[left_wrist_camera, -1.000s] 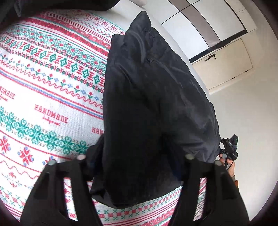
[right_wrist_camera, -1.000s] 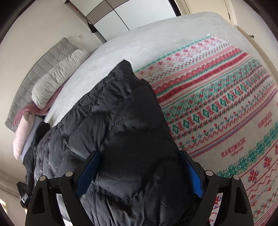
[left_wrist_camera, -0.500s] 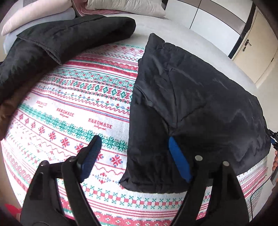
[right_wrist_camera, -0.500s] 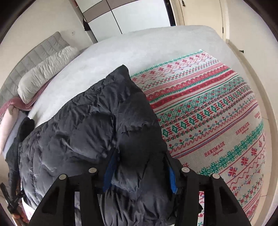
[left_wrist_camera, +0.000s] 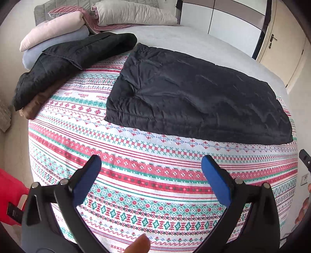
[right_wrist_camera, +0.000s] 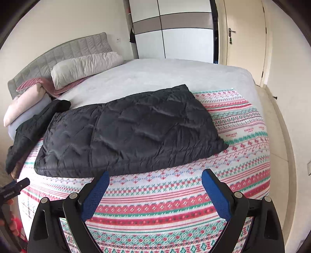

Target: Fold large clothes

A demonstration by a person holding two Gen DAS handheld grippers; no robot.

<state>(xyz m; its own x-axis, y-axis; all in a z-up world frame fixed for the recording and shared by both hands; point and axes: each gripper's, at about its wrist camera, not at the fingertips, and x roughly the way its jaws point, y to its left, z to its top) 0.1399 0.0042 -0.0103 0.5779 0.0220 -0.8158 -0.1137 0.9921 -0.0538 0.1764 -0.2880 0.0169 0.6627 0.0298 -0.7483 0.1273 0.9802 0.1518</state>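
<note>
Jacket [left_wrist_camera: 194, 97], black, quilted, lies folded flat on patterned blanket [left_wrist_camera: 155, 175] across the bed [right_wrist_camera: 155, 77], its far part on the grey sheet. Left gripper [left_wrist_camera: 150, 165] spread wide, blue pads [left_wrist_camera: 215, 183] empty, hovering above blanket near its front edge, well apart from jacket. Right gripper [right_wrist_camera: 154, 179] also spread wide, nothing between fingers, above blanket, just short of jacket's near edge. Second black garment [left_wrist_camera: 68, 60] lies at blanket's far-left corner atop something brown, beside pillows [left_wrist_camera: 126, 13] at the headboard [right_wrist_camera: 58, 52]. Wardrobe [right_wrist_camera: 175, 29] and door [right_wrist_camera: 243, 39] behind the bed.
</note>
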